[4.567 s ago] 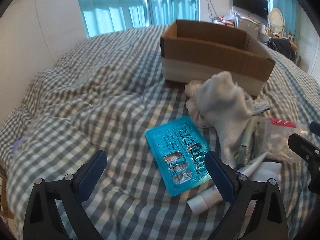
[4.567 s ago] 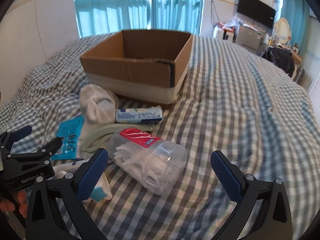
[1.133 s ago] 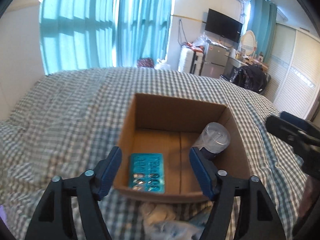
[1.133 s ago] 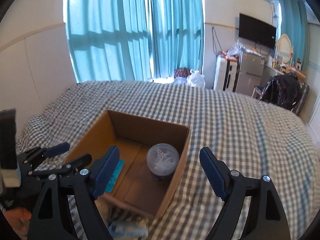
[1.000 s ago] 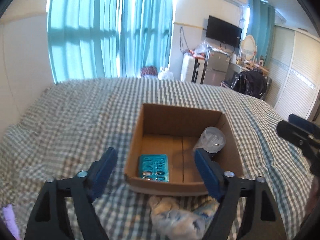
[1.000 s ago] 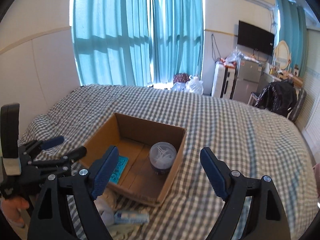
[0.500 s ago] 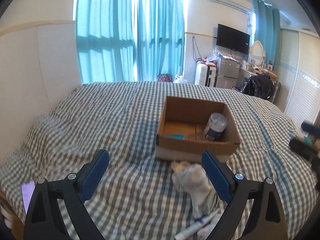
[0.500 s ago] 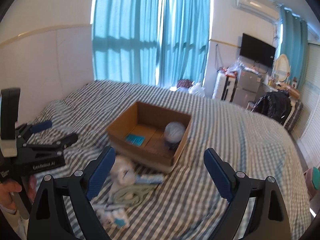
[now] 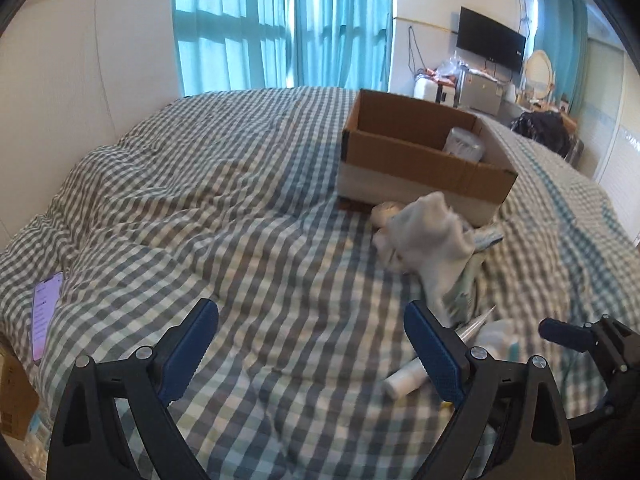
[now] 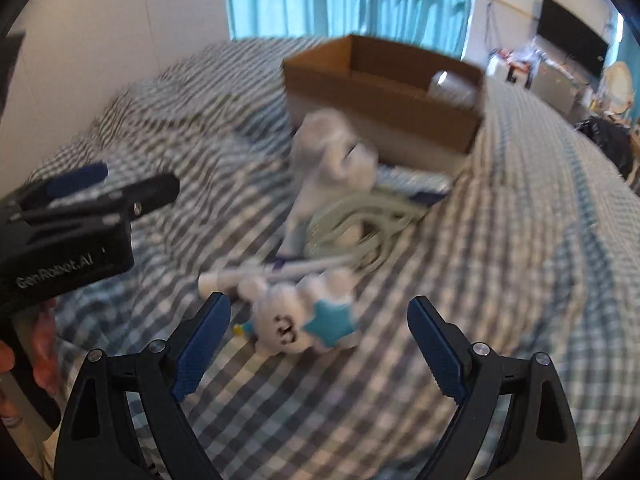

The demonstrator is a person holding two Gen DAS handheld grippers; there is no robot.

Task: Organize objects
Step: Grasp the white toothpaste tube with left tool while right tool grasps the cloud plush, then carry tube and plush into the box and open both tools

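The bed (image 9: 248, 216) with its checked cover is soft and gives under any push, so things on it will sink a little when a gripper presses down. On it stands the cardboard box (image 9: 420, 160), open at the top, stiff and light, with a clear plastic jar (image 9: 464, 144) already inside; the box probably slides if it is bumped. In front of the box lies the heap still to be sorted: a white sock (image 9: 432, 232), limp and light, best pinched at a bunched fold; a coiled pale cable (image 10: 360, 220), springy, which I think should be taken across several loops so that it does not unroll; a slim white tube (image 9: 404, 378), smooth and round, likely to roll, so the grip belongs at its middle. Nearest to the right gripper (image 10: 320, 332) is a small white plush toy (image 10: 296, 320) with a teal star, soft and very light; it lies just ahead of the spread jaws, untouched, and its round body seems the safest place to squeeze. The left gripper (image 9: 312, 340) also stands wide apart and holds nothing, over bare cover beside the tube.
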